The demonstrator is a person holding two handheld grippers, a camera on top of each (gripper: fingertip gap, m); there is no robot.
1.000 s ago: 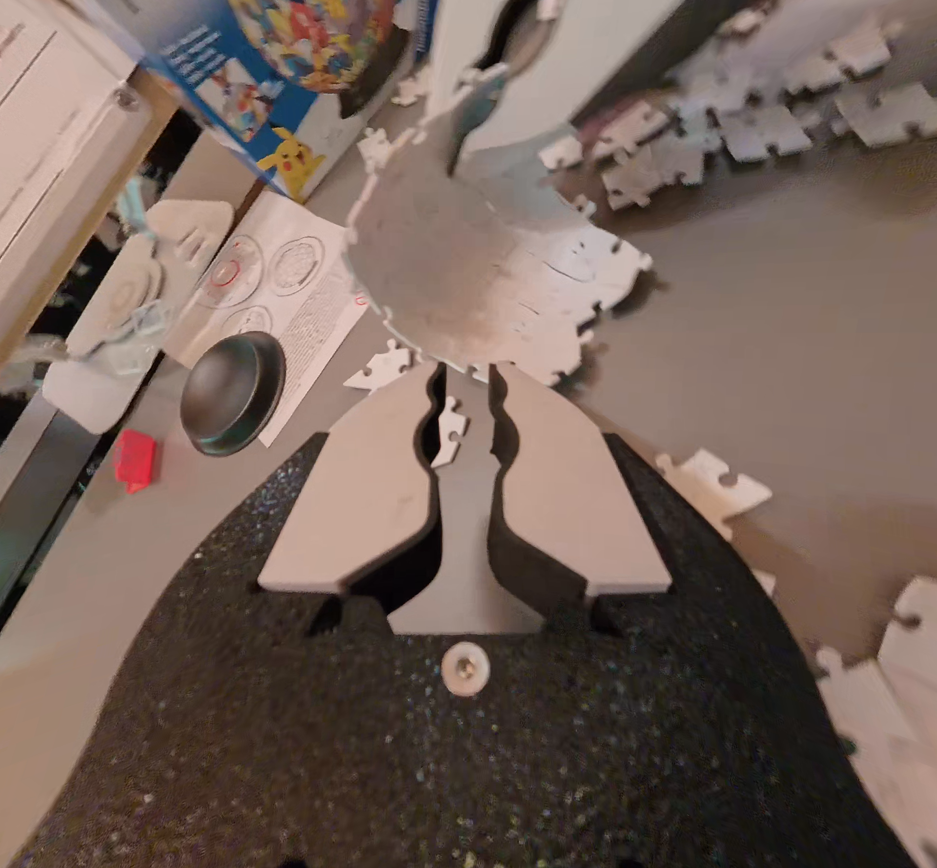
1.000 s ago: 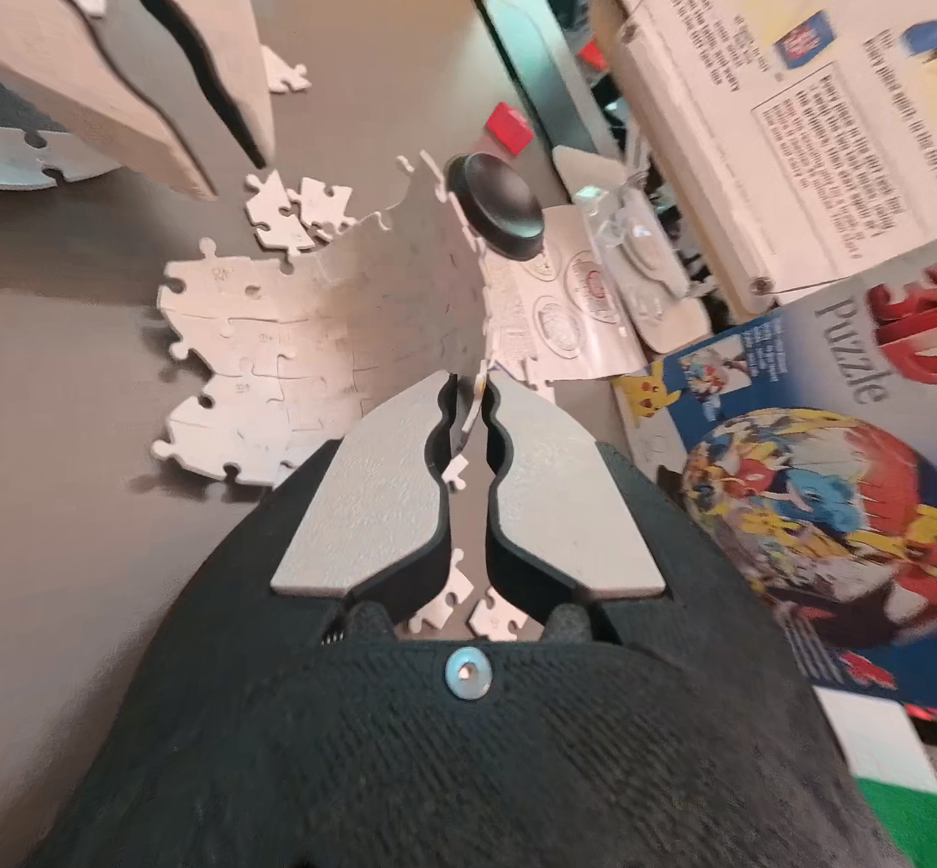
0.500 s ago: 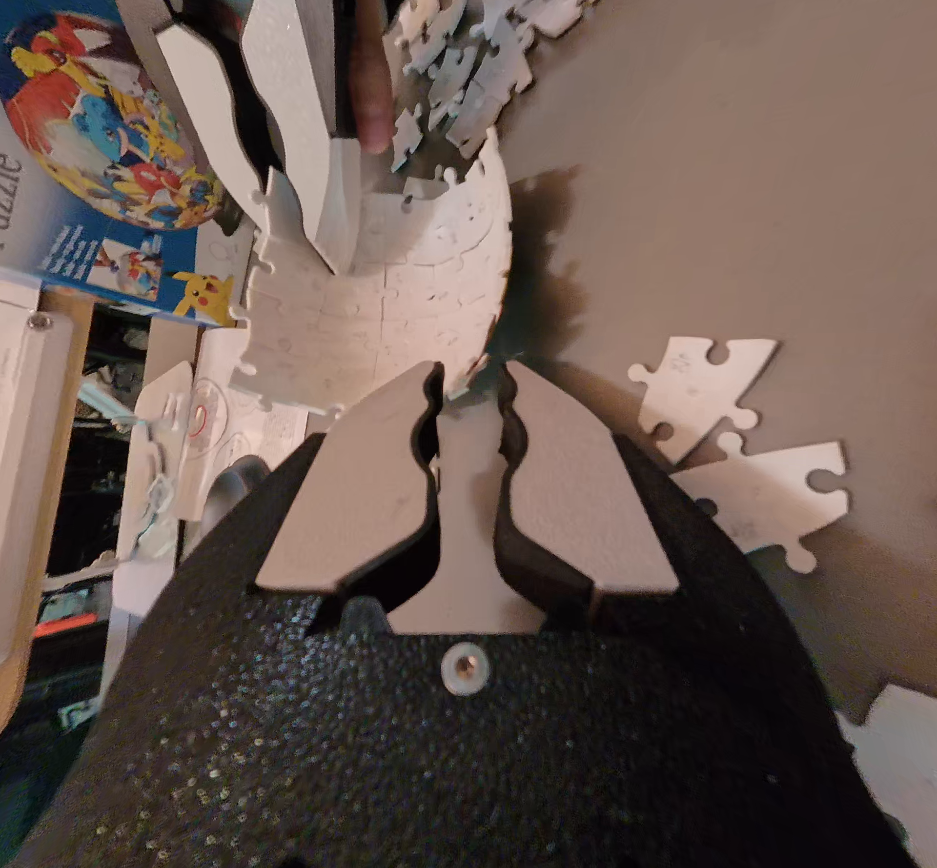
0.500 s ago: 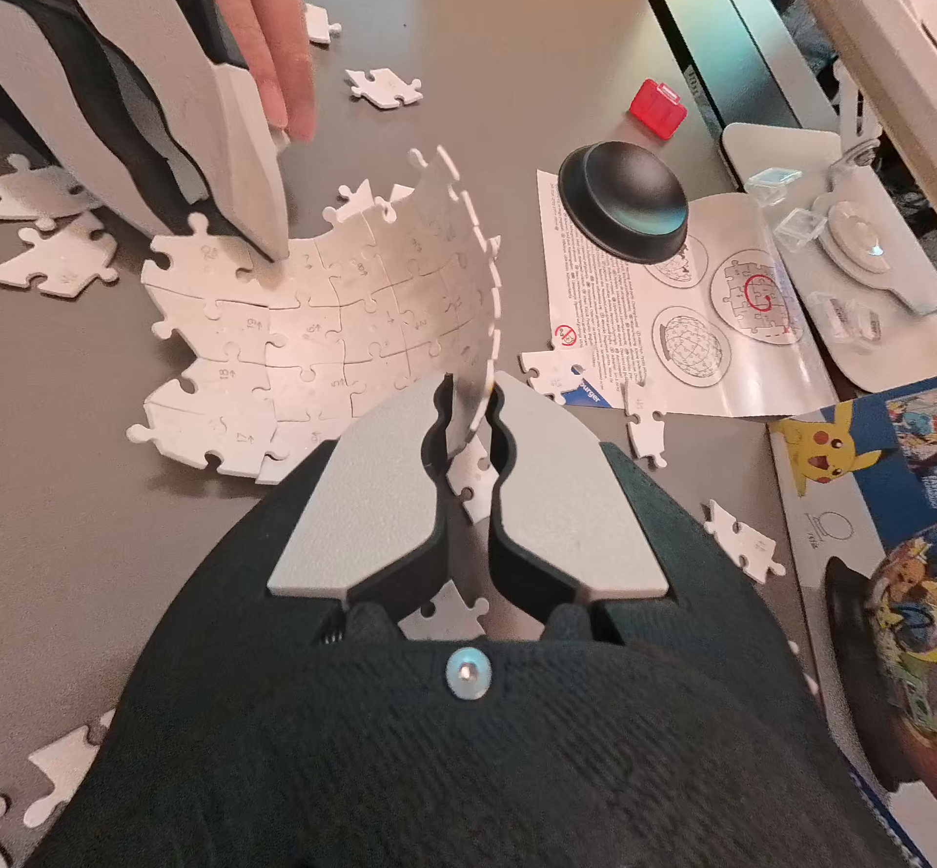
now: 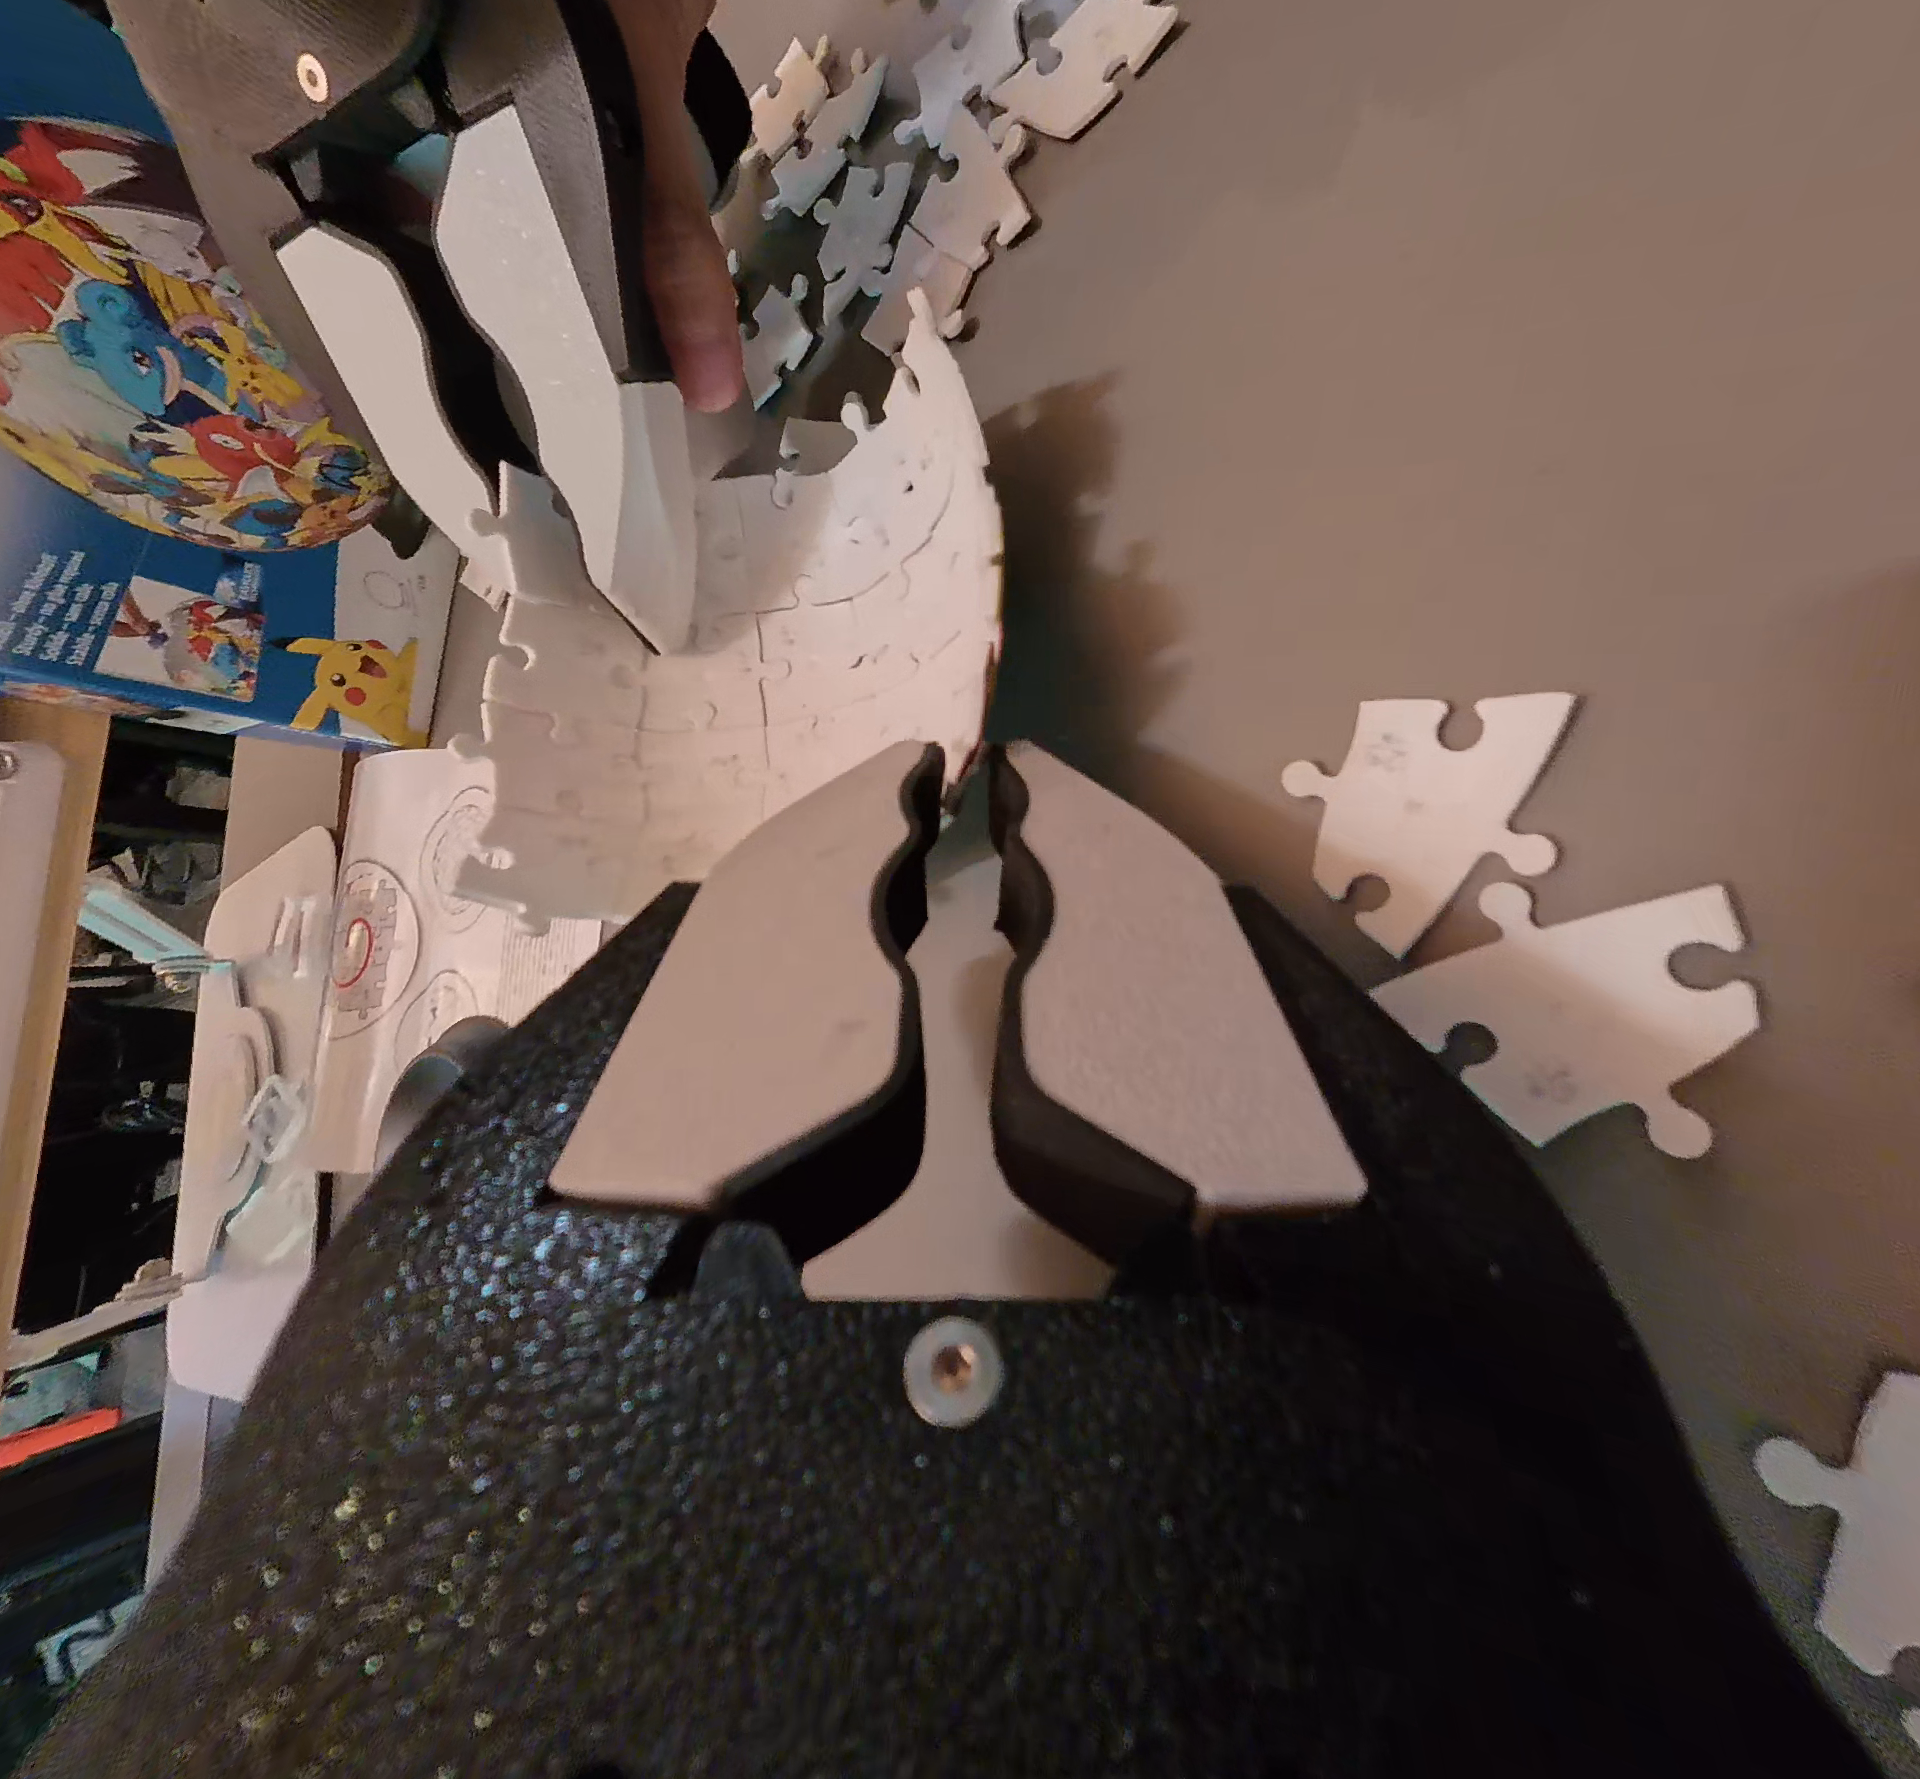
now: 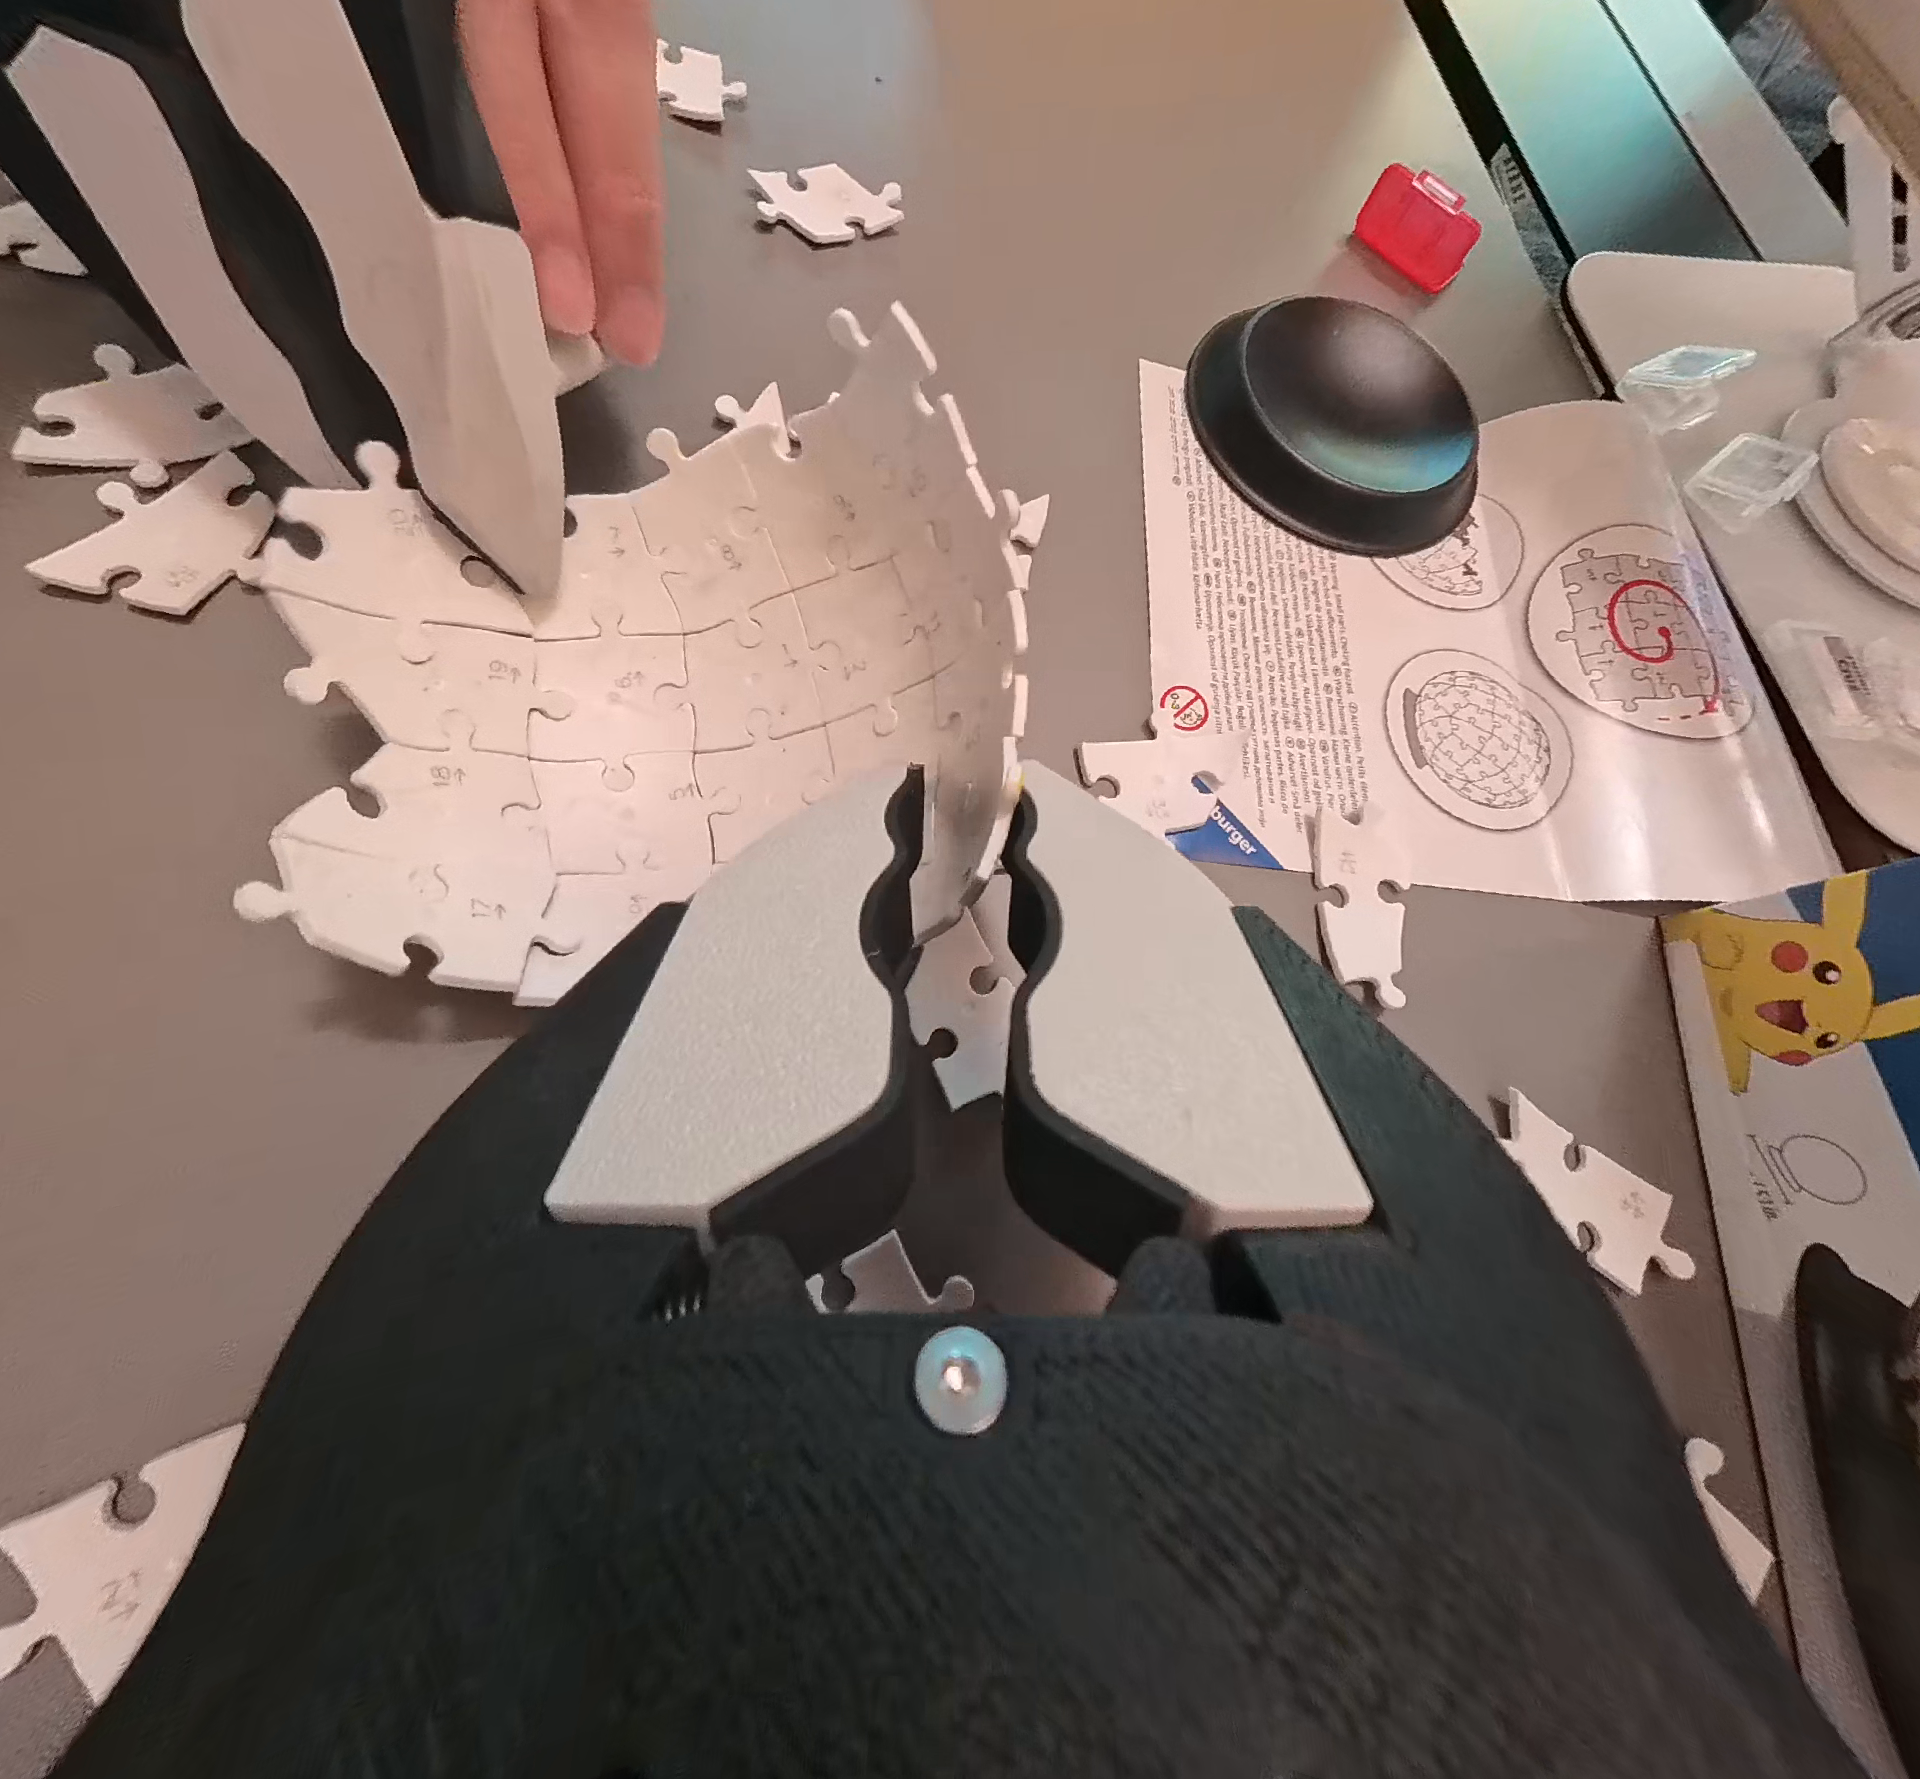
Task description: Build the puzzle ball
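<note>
Over the table (image 6: pixel 1039 171), your right tongs (image 6: pixel 961 799) pinch the puzzle shell (image 6: pixel 727 649) at six o'clock, your left tongs (image 5: pixel 964 779) at ten.

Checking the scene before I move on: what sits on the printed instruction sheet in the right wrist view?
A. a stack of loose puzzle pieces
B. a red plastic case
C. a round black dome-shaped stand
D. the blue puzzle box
C: the round black dome-shaped stand rests on the upper end of the instruction sheet, while the red plastic case lies apart on the grey table.
</note>
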